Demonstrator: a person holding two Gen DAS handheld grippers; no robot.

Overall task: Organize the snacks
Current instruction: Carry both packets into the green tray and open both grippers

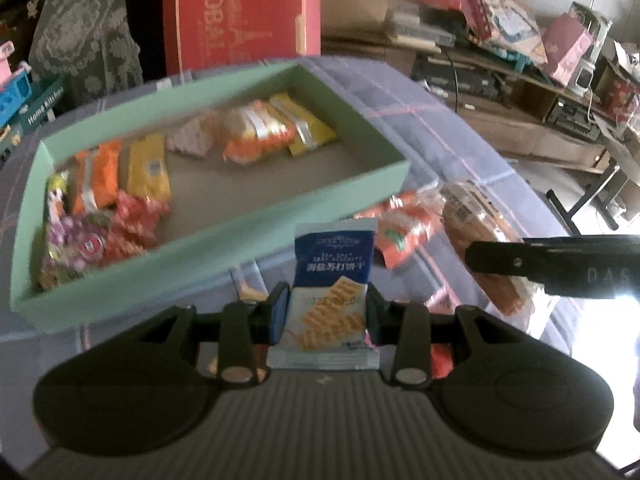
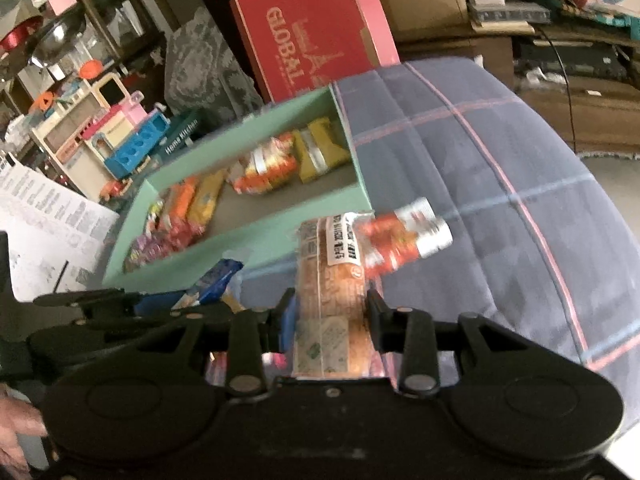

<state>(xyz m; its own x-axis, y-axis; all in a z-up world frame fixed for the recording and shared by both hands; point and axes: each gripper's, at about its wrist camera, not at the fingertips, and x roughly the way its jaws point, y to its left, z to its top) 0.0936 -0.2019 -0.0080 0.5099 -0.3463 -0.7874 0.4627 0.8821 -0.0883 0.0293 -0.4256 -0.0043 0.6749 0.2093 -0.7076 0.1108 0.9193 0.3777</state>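
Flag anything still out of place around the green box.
One orange snack packet lies on the plaid cloth outside the green box, beside its near right corner. The other snacks sit inside or are held by the hand-held grippers.

My left gripper (image 1: 327,308) is clamped on a blue-and-white cracker packet (image 1: 330,288), pads pressing both its sides, packet upright between the fingers. Beyond it sits a mint-green box (image 1: 224,236) on a blue plaid cloth (image 1: 460,140), with orange, yellow, red and purple snack packs inside, bunched at the left end and the far right. Just right of the box, an orange snack pack (image 1: 404,232) and a clear-wrapped bread pack (image 1: 480,220). My right gripper (image 1: 552,264) enters from the right edge over the bread; its grip isn't visible here. Red GLOBAL box (image 1: 240,12) stands behind.
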